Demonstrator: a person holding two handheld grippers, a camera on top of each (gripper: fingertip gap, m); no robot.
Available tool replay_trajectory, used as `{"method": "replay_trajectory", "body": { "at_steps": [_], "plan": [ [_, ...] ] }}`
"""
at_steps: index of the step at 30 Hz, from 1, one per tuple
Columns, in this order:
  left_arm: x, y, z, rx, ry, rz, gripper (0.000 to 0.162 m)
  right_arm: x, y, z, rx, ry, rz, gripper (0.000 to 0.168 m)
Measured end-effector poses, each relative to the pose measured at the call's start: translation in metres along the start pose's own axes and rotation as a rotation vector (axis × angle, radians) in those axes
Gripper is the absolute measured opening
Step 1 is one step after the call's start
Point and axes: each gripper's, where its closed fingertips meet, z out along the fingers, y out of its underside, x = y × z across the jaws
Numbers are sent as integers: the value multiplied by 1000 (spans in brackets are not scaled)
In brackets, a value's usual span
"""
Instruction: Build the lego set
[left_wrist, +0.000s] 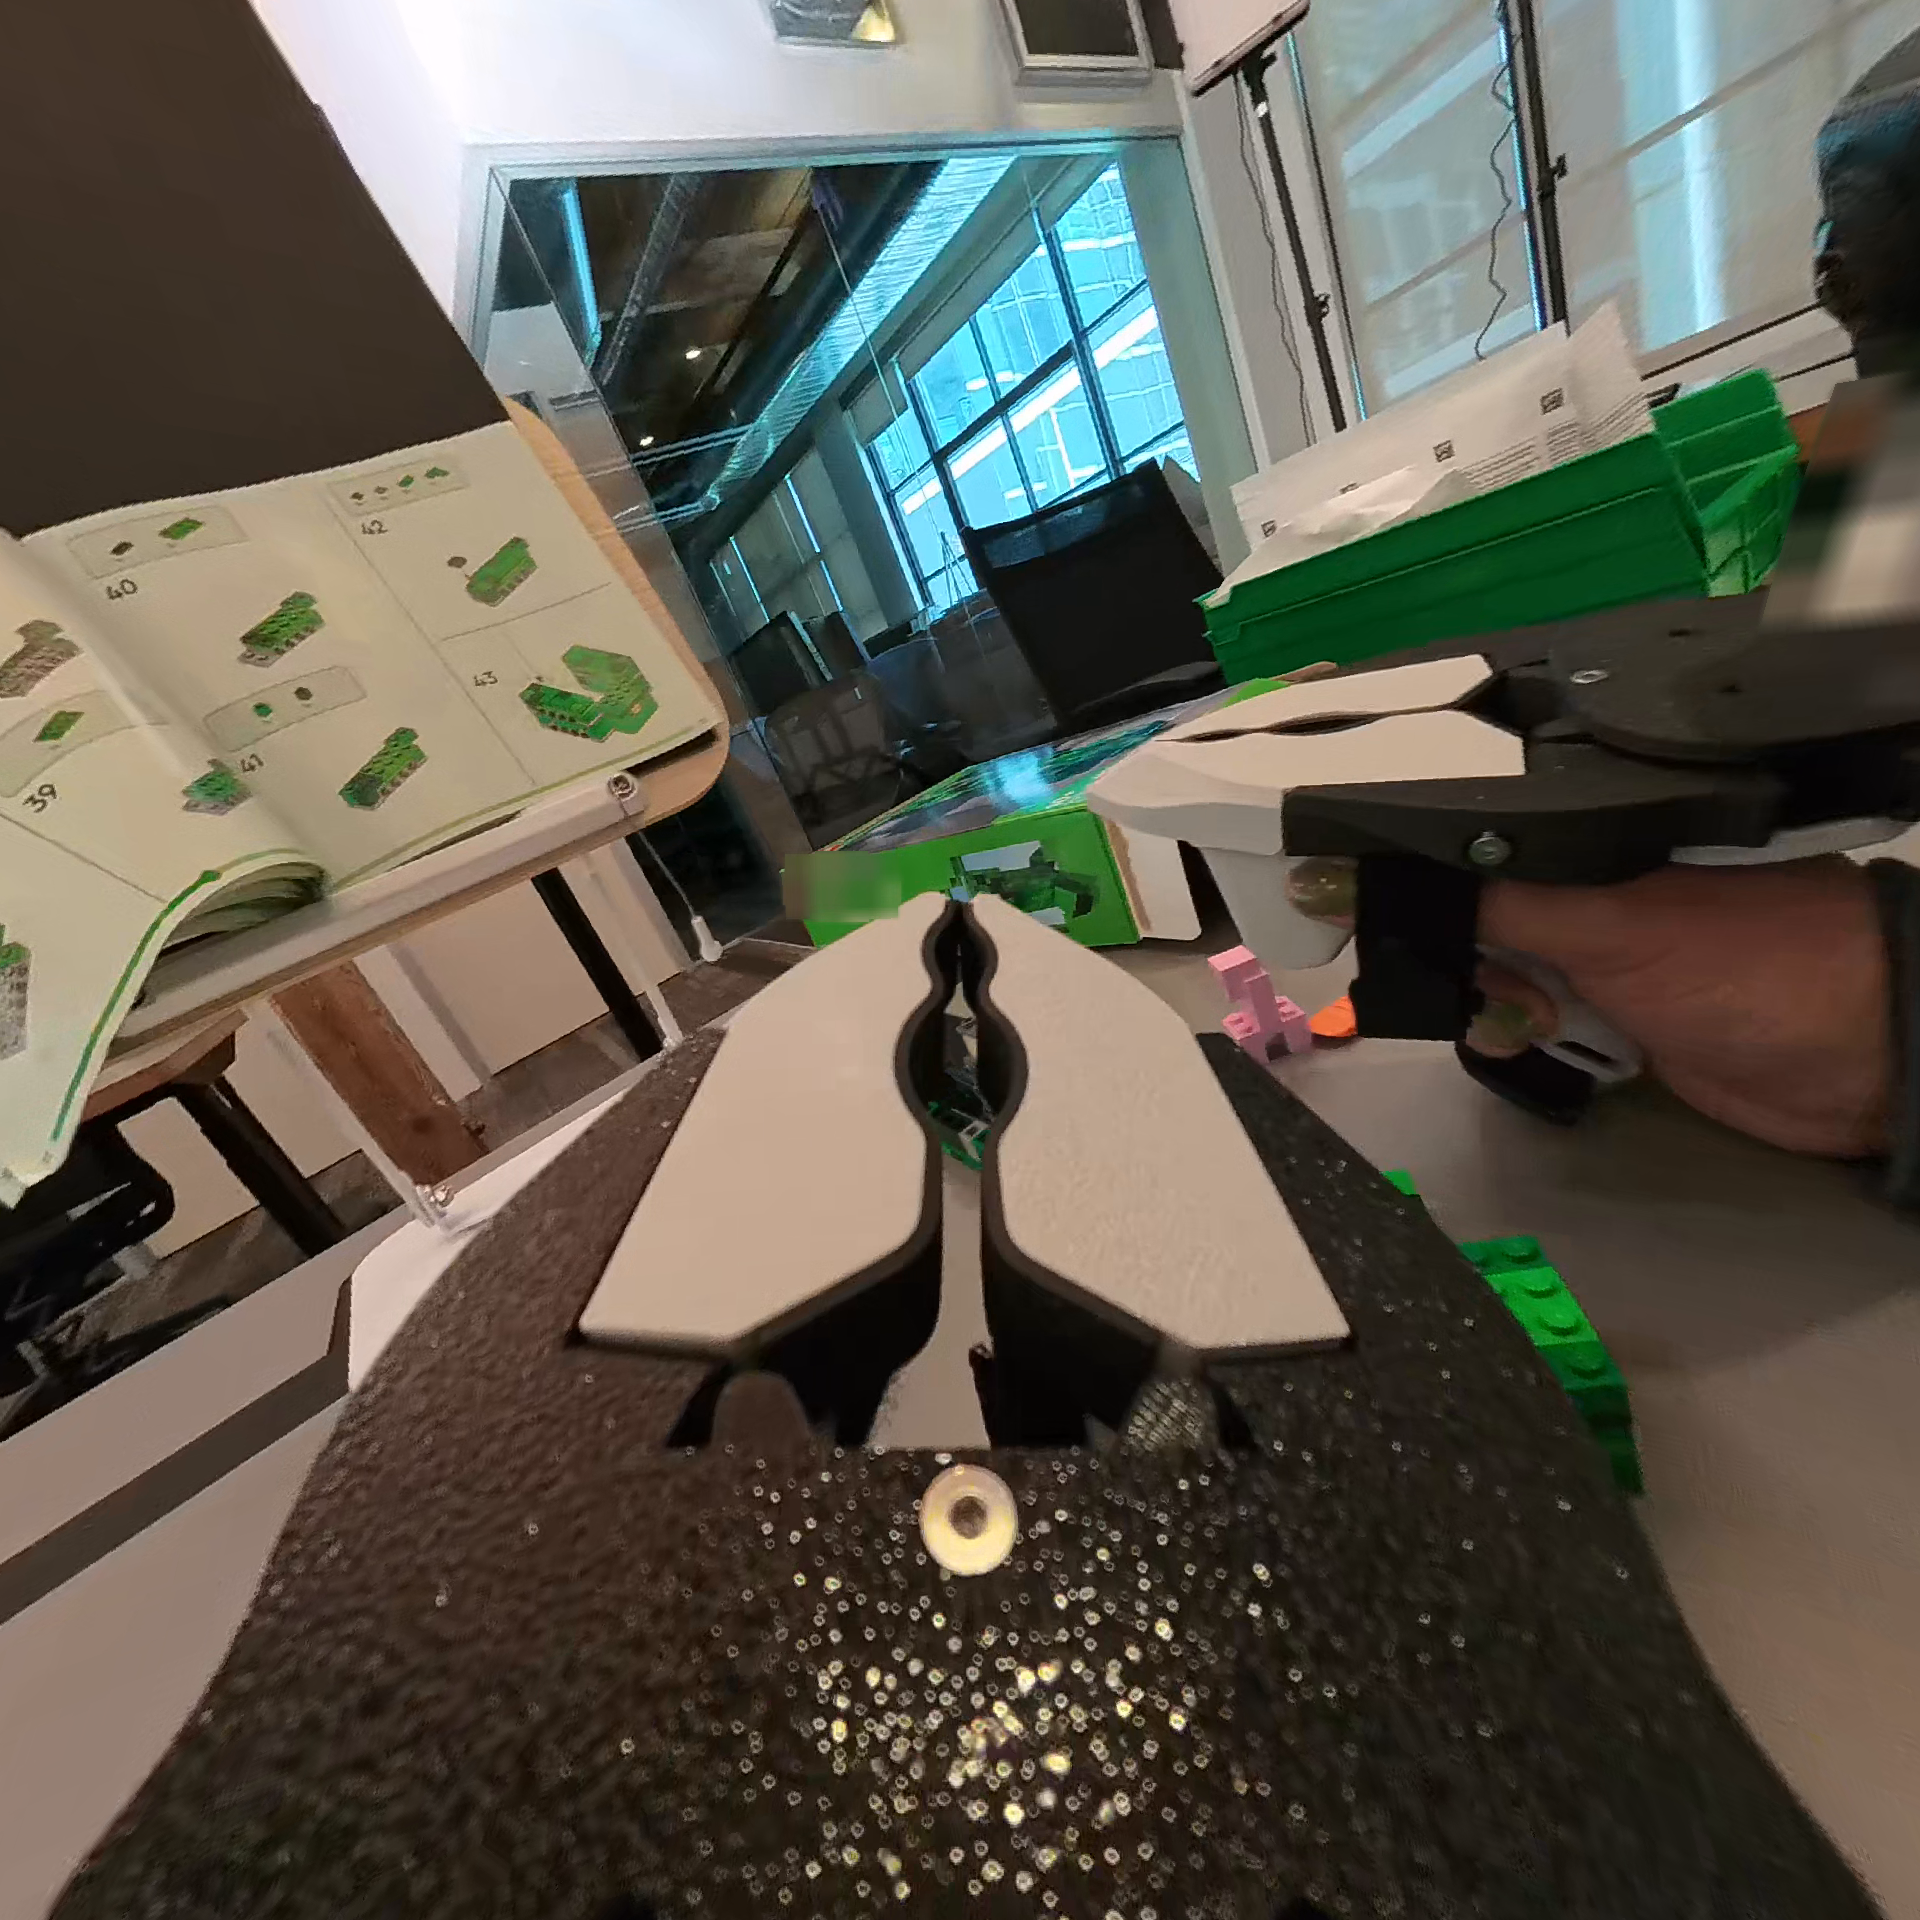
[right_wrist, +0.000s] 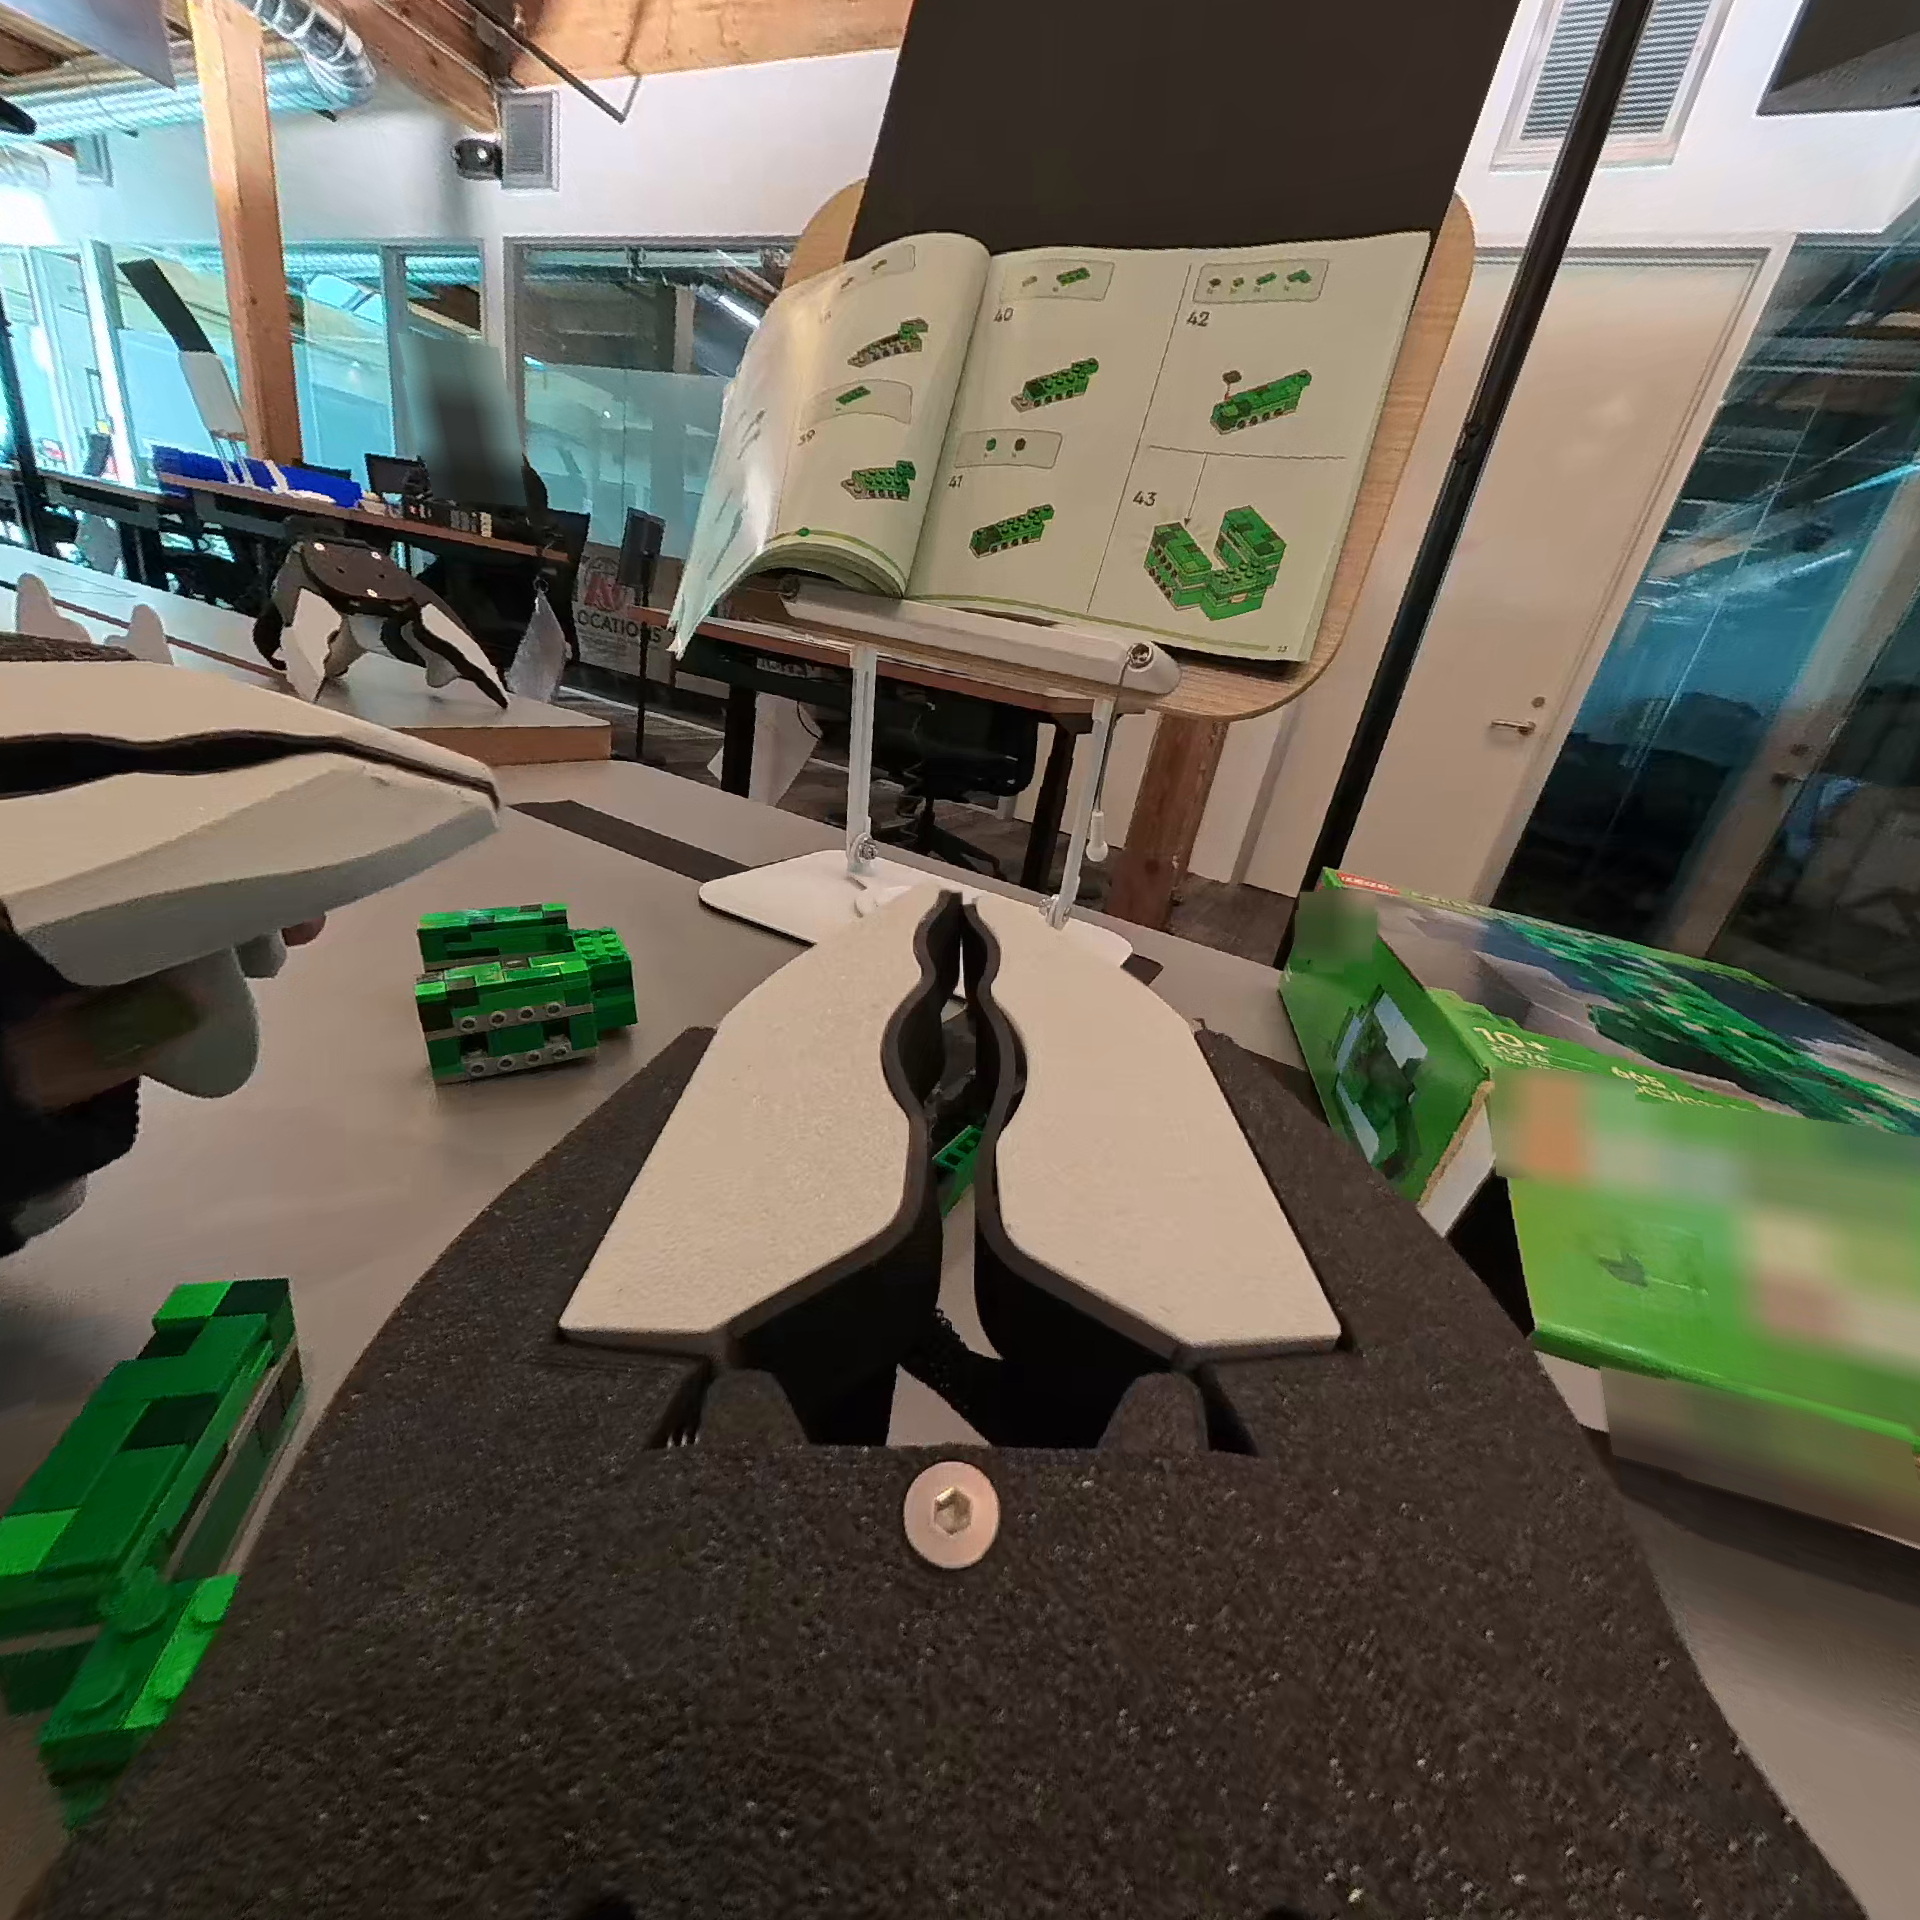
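My left gripper (left_wrist: 961, 914) is shut, its fingertips touching above the grey table (left_wrist: 1558, 1143). It also shows in the right wrist view (right_wrist: 483, 795), shut with nothing at its tip. My right gripper (right_wrist: 961, 914) is shut, and in the left wrist view (left_wrist: 1101, 795) it is also closed with a bare tip. A green lego assembly (right_wrist: 520, 987) lies on the table between them. A second green assembly (right_wrist: 145, 1455) lies at the lower left and shows in the left wrist view (left_wrist: 1558, 1340). Green pieces show under each gripper through the hollow between the fingers.
The open instruction booklet (right_wrist: 1091, 436) rests on a white stand (right_wrist: 894, 894) at the table's far side. The green set box (right_wrist: 1558, 1039) lies at the right. A pink lego figure (left_wrist: 1262, 1003) and green bins (left_wrist: 1507, 561) stand beyond my right gripper. About 8 cm separates my left fingertips from my right.
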Motion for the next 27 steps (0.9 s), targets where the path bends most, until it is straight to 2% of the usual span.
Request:
{"method": "replay_trajectory", "body": {
  "at_steps": [9, 16, 27],
  "plan": [
    [-24, 15, -6, -81, -8, -183, 0, 3, -2, -1, 20, -11, 38, 0],
    [-47, 34, -10, -140, -78, -309, 0, 8, 3, 0, -9, 17, 49, 0],
    [-43, 34, -8, -152, -96, -205, 0, -4, 6, 3, -35, -20, -27, 0]
  ]
}}
